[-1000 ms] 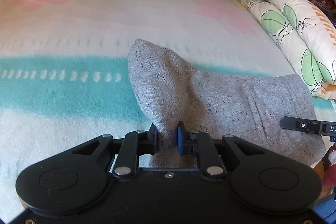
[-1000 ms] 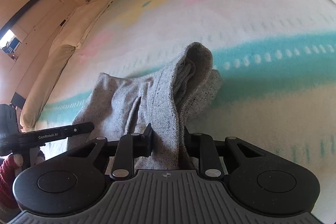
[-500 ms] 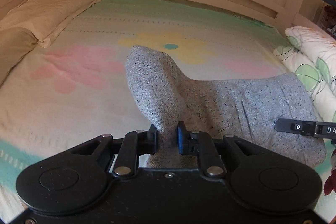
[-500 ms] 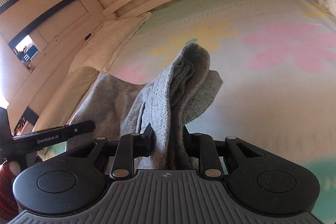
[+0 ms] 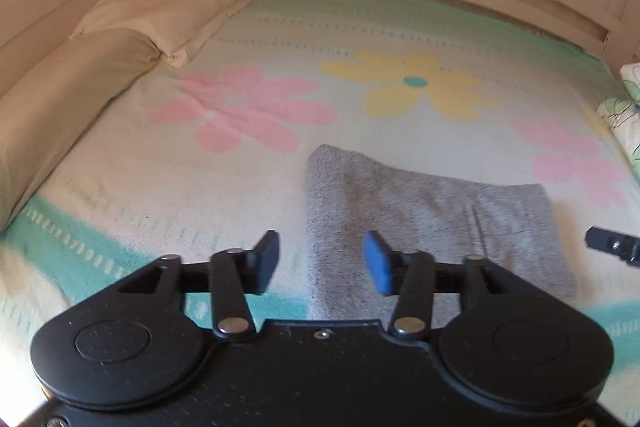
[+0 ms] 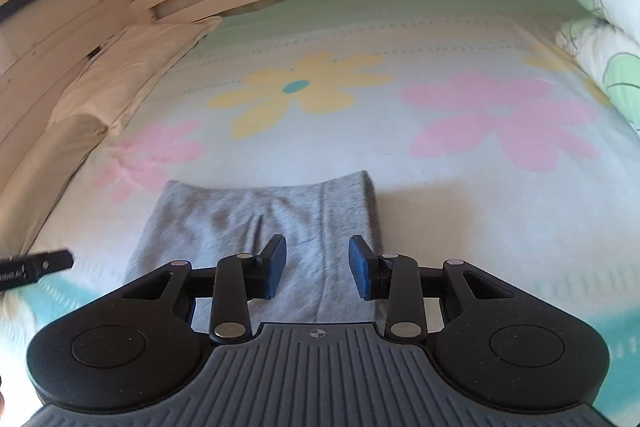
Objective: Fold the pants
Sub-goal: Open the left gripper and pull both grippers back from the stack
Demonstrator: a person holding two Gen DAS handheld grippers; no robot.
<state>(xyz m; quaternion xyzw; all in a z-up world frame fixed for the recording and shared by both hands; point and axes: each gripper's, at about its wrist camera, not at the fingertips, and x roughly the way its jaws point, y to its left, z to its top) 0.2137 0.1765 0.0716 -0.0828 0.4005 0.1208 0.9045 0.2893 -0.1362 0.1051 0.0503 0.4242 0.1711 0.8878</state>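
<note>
Lying folded and flat on the bed (image 5: 280, 27): grey pants (image 5: 432, 223); left claw (image 5: 320, 263) and right claw (image 6: 317, 273) both opening, gripping nothing; looking nearly finished, perhaps some smoothing remaining

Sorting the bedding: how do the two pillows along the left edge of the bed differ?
In the left wrist view, the near pillow is darker, olive-tan, and lies lengthwise along the bed's edge; the far pillow is paler cream and its corner overlaps the near one. Both are plain, unpatterned, and rest on the flowered blanket.
</note>
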